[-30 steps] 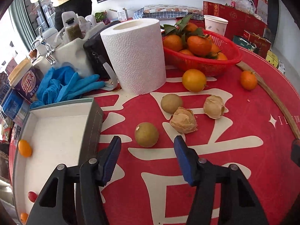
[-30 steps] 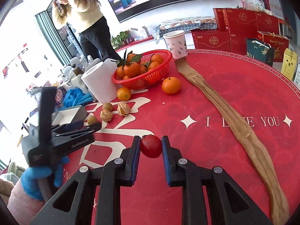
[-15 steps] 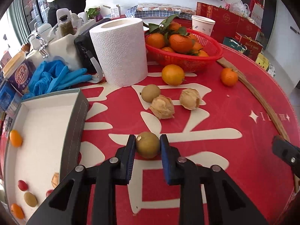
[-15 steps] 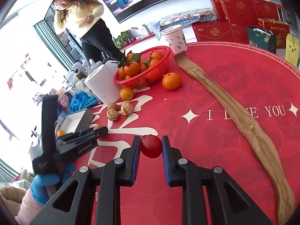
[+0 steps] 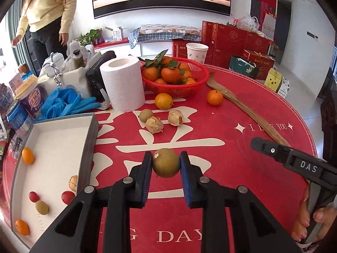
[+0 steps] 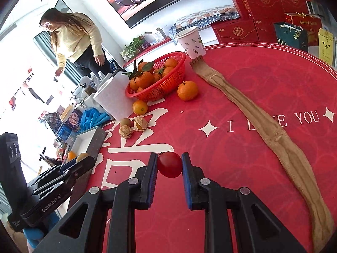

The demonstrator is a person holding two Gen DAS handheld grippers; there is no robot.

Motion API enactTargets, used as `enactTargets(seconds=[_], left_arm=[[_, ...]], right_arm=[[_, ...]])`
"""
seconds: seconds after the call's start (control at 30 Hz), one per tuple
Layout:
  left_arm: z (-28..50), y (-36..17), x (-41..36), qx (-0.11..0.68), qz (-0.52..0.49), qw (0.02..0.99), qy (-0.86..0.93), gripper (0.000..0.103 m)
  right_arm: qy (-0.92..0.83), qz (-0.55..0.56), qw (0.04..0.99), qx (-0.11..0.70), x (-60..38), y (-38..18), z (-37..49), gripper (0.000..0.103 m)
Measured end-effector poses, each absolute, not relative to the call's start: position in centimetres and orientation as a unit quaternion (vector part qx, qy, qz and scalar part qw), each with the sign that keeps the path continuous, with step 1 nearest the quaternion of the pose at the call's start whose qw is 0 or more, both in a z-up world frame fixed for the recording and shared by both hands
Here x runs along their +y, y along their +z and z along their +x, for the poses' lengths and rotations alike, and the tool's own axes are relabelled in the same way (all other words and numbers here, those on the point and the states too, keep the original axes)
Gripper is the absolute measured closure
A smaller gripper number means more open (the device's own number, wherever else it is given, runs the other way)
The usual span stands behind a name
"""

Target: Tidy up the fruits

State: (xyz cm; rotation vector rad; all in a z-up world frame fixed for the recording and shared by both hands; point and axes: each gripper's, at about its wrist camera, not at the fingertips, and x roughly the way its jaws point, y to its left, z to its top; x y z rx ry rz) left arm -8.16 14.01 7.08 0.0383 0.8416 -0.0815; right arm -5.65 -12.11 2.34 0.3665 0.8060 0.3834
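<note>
Left gripper (image 5: pixel 166 164) pinches a round olive-brown fruit (image 5: pixel 166 162) above the red tablecloth (image 5: pixel 242 158), right of the white open box (image 5: pixel 52 147). Right gripper (image 6: pixel 169 165) is narrow, clamped on a small red tomato (image 6: pixel 169 164).

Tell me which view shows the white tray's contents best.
Left wrist. It looks down into the white tray, showing kumquats, cherry tomatoes, a green-brown fruit and a husked fruit inside. The right wrist view catches only the tray's far corner; the left tool hides most of it, leaving two orange fruits visible.
</note>
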Motion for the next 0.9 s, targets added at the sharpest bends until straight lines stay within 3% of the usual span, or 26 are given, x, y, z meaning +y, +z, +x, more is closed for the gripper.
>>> enactTargets(seconds=[0.9], left_arm=[[-10.4, 7.3, 13.8, 0.402, 0.037, 0.915, -0.023, 0.075]], right_arm=[[0.182, 0.168, 0.883, 0.399, -11.5, 1.8, -5.5, 0.079]])
